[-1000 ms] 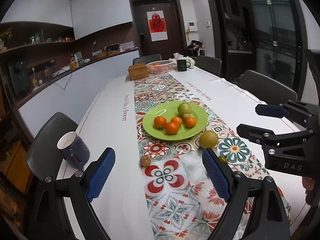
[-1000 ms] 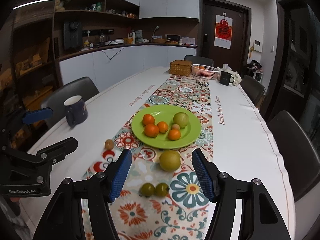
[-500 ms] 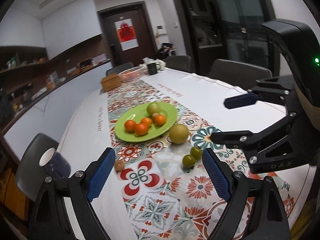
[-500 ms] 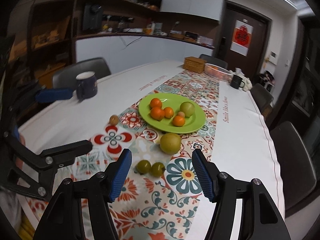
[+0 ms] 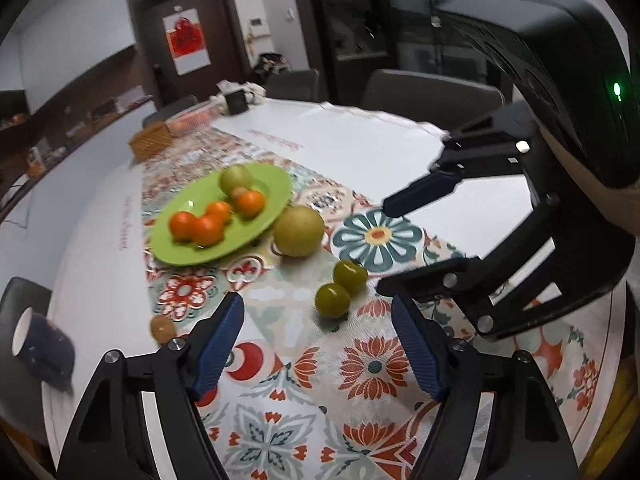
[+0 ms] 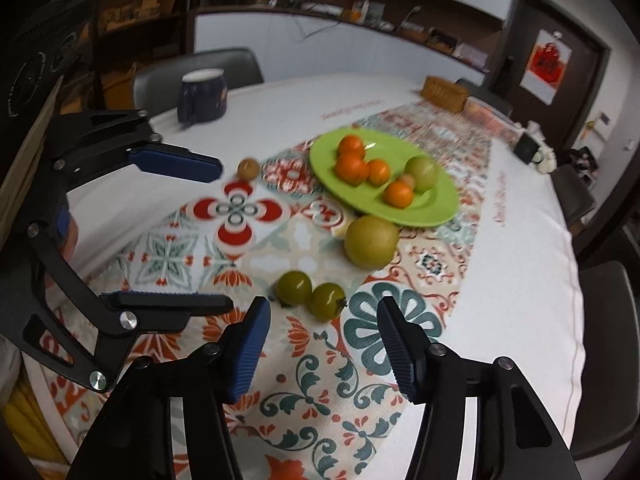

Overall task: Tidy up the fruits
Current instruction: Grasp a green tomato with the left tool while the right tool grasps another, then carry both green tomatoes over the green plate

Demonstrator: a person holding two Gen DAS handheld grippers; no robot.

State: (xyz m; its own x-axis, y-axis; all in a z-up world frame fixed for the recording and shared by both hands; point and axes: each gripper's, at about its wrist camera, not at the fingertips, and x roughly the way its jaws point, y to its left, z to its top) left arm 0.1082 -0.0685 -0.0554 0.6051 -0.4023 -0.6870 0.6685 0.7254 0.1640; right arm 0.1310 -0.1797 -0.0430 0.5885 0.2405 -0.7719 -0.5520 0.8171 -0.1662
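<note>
Right now, line by line:
Green fruits: two small ones touching each other on the patterned runner, just ahead of my left gripper and nearer its right finger; from my right gripper they sit just ahead, nearer its left finger.
Pear: a big yellow-green one beyond that pair, just beside the near rim of the green plate.
Plate load: four oranges, a green apple and a small pale fruit among them.
Stray brown fruit: small one just beyond my left gripper's left fingertip.
Left gripper: jaws closing, apart, nothing between the pads.
Right gripper: jaws closing, apart, nothing between the pads.
Only the left view: my right gripper's housing with a green light, to the right, plus dark glass doors.
Only the right view: the navy mug upright and sharp, far left; the left view shows it blurred at the edge.
Both: wicker box at the table's far end.
</note>
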